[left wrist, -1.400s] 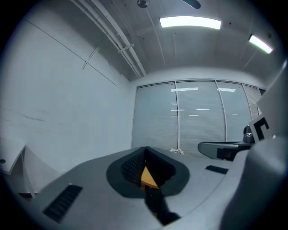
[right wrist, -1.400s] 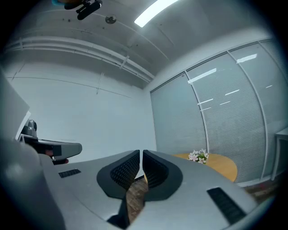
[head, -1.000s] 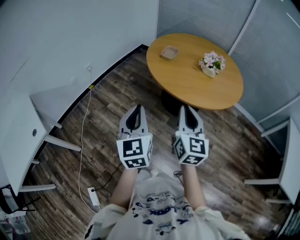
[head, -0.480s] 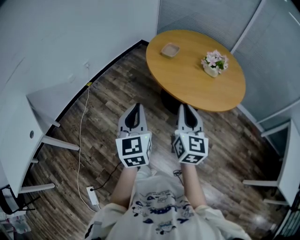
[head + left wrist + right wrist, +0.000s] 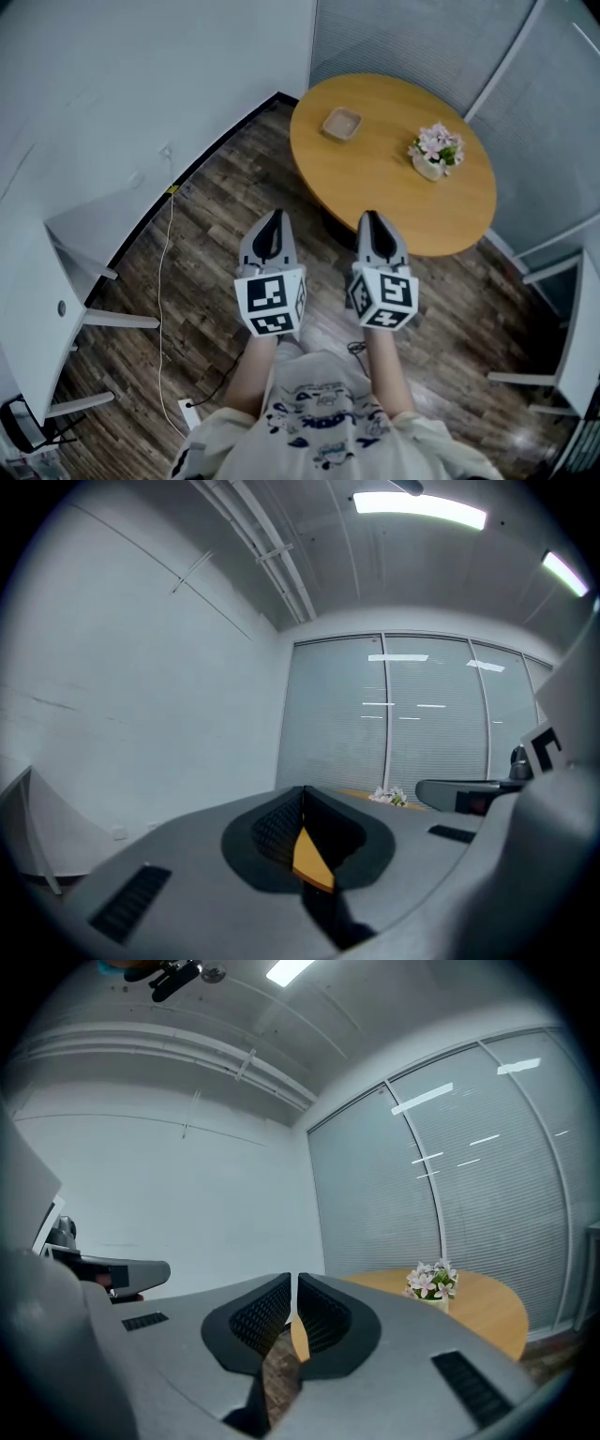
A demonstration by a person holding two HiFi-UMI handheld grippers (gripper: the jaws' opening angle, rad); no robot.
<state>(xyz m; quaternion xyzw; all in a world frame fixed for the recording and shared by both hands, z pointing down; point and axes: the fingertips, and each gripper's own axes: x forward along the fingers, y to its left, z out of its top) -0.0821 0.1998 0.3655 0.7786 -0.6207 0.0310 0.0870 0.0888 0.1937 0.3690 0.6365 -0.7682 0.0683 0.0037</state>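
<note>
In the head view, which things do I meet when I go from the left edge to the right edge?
White desk → floor cable → left gripper → right gripper → flower pot

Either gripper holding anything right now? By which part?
Nothing is held. The left gripper and the right gripper both have their jaws closed together with nothing between them, near the round table.

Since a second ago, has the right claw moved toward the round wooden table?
Yes, forward: the right claw now overlaps the near edge of the round wooden table.
</note>
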